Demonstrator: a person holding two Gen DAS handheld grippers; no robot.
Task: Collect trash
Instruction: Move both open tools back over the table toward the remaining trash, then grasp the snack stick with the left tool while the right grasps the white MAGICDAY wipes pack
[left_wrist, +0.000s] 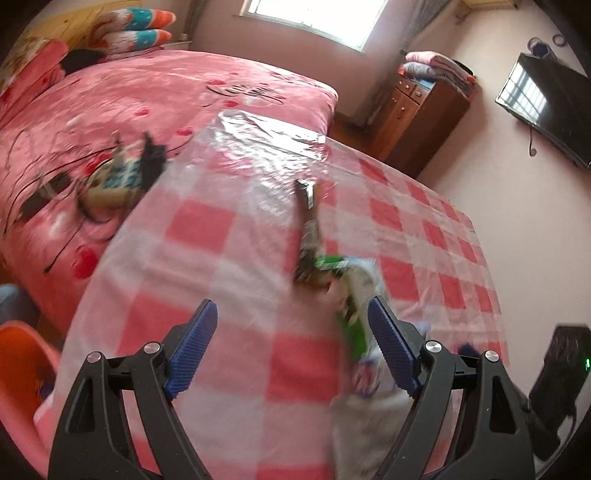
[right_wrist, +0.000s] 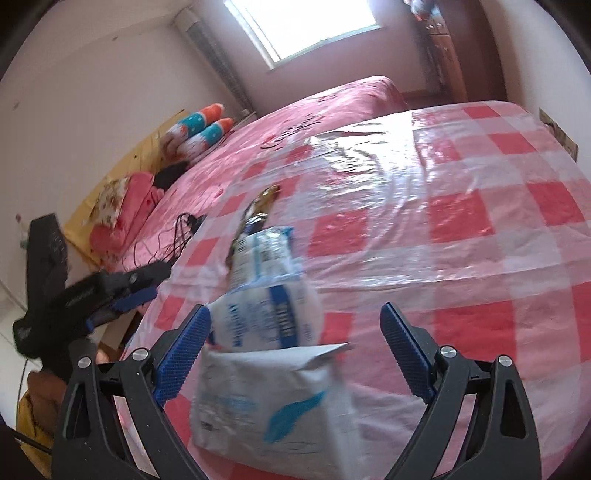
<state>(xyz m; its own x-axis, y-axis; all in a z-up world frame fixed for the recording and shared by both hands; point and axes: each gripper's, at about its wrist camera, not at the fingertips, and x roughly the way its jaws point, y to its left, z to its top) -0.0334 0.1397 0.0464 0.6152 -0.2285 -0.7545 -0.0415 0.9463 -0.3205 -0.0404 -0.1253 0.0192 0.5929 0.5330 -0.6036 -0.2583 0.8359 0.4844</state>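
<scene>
Trash: a loose row of empty packaging on the table (right_wrist: 461, 229), which wears a pink-and-white checked cloth under clear plastic. Item one, grey-white bag (right_wrist: 273, 402) with a blue leaf mark, nearest the right gripper (right_wrist: 295, 358); it lies partly between the spread jaws, closer to the left finger, top flap lifted, no pad pressing on it. Item two, white-and-blue pack (right_wrist: 266, 314), just beyond and overlapping the first; whether it touches the left pad cannot be told through the blur. Item three, pale printed wrapper (right_wrist: 264, 251), further out. Item four, brown-gold wrapper (right_wrist: 264, 201), thin, farthest along the row. From the left wrist view the same row runs away from the camera: brown wrapper (left_wrist: 308, 229), then a green-and-white wrapper (left_wrist: 347, 291) lying against the inner side of the right finger of the left gripper (left_wrist: 291, 347), whose jaws stand wide with nothing pinched. Handling, by judgement: all pieces look light, limp and crinkly, likely slick film on a slick cover, so they may slide or fold rather than resist; nothing fragile. Best hold is probably a raised edge or flap, such as the grey bag's lifted top, pinched across the thin side, not pressed flat on the cloth. Surroundings: bed (left_wrist: 147, 96) with pink cover beside the table, cables (right_wrist: 177, 236) on it, wooden cabinet (left_wrist: 413, 110), wall screen (left_wrist: 546, 103), window (right_wrist: 306, 26).
</scene>
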